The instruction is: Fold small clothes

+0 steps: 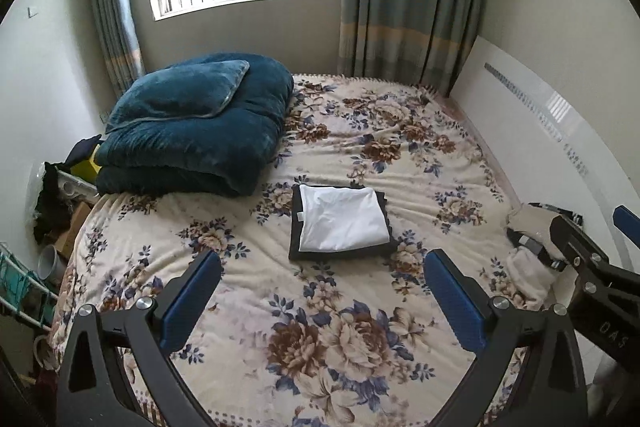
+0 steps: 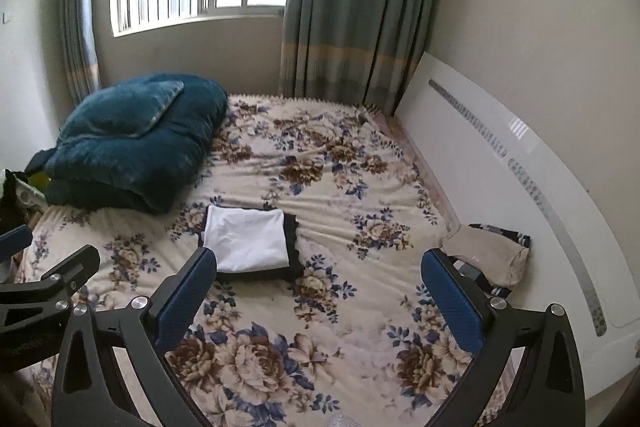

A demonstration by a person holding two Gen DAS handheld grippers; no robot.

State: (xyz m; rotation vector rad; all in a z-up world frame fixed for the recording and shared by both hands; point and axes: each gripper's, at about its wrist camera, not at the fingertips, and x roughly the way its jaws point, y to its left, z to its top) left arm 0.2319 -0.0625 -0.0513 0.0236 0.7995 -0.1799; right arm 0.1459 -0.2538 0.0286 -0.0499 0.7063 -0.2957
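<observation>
A folded white garment [image 1: 343, 218] lies on top of a folded black garment [image 1: 297, 227] in the middle of the floral bed. The stack also shows in the right wrist view, white [image 2: 246, 238] on black [image 2: 291, 247]. My left gripper [image 1: 322, 271] is open and empty, held above the bed short of the stack. My right gripper [image 2: 319, 271] is open and empty, with the stack by its left finger. The right gripper also shows at the right edge of the left wrist view [image 1: 592, 227].
A folded teal quilt with a pillow [image 1: 196, 125] sits at the bed's far left. A beige pillow [image 2: 486, 253] lies at the right by the white headboard [image 2: 500, 163]. Clutter and a rack [image 1: 24, 283] stand off the left edge. Window and curtains are behind.
</observation>
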